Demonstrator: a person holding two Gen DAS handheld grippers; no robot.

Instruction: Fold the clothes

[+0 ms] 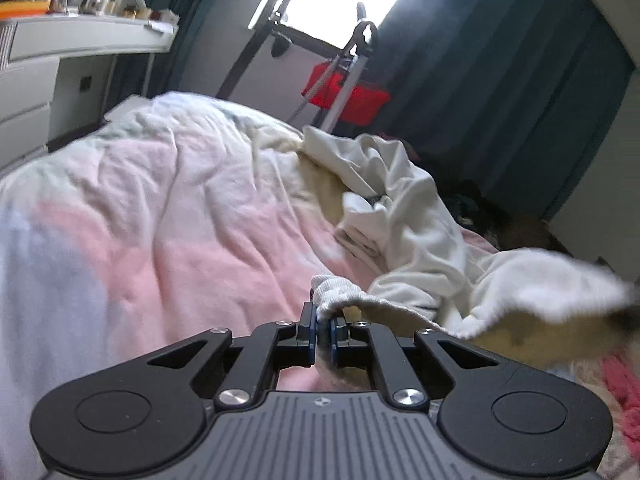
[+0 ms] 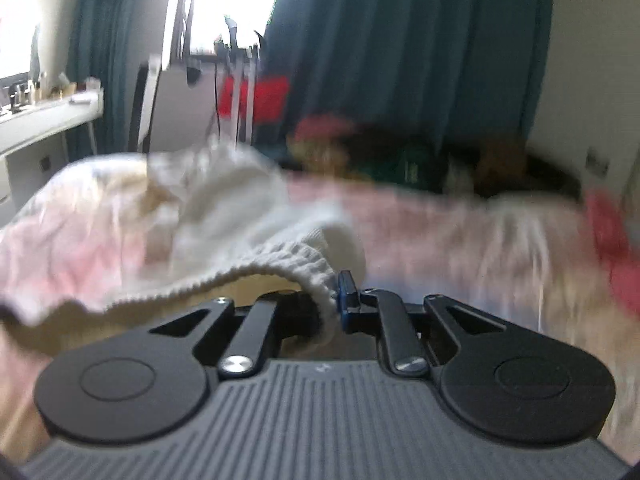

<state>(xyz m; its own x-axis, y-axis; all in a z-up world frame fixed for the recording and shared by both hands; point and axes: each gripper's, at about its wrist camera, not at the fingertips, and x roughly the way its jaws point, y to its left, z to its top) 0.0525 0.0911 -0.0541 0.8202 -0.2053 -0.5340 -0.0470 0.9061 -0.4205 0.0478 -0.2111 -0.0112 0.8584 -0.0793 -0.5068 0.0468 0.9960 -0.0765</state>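
Note:
A white sweatshirt [image 1: 416, 224] with a ribbed hem lies crumpled on the pink bed cover [image 1: 168, 208]. My left gripper [image 1: 323, 322] is shut on a corner of the ribbed hem, held just above the bed. My right gripper [image 2: 334, 300] is shut on the other end of the ribbed hem [image 2: 248, 270]; the cloth drapes over its left finger and hides it. The right wrist view is blurred by motion. The hem stretches between both grippers, and the rest of the sweatshirt [image 2: 240, 200] trails onto the bed.
A white desk [image 1: 80, 36] with small bottles stands at the far left. A metal stand with a red bag [image 1: 348, 92] is behind the bed by dark curtains [image 1: 500, 80]. Dark and red clothes [image 2: 400, 148] pile at the bed's far side. A pink-red cloth [image 1: 624, 392] lies at right.

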